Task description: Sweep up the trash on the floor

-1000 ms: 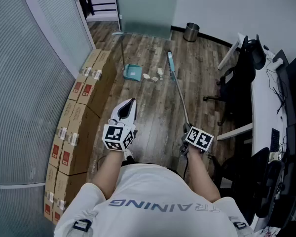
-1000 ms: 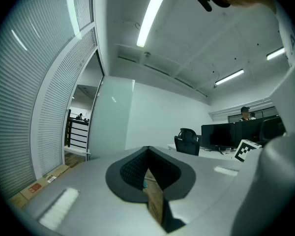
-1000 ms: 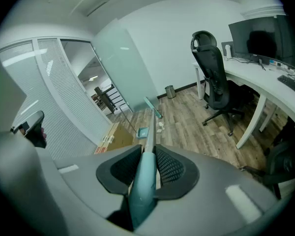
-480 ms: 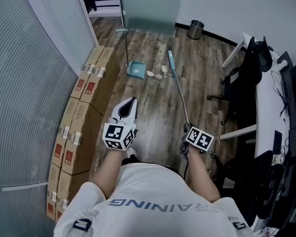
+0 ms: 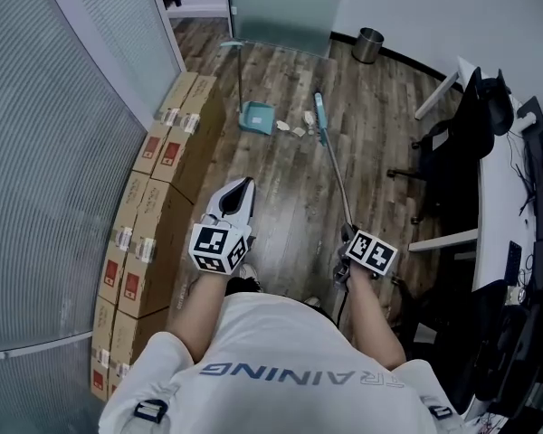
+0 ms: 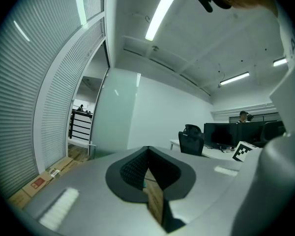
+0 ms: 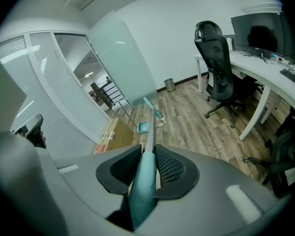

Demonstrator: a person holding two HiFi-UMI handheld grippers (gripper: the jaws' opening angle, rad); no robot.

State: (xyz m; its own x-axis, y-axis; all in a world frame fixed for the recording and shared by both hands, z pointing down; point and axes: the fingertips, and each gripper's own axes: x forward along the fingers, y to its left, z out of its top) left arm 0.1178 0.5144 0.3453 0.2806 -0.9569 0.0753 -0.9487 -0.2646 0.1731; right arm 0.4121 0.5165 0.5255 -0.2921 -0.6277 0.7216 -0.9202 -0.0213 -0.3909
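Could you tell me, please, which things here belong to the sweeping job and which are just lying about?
For the job: broom, gripped in the right tool; dustpan; trash scraps.

Just lying about: boxes; bin; chair; desk.

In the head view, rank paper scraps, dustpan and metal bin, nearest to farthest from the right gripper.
1. Paper scraps, beside the broom head.
2. Dustpan, just left of them.
3. Metal bin, far back, to the right.
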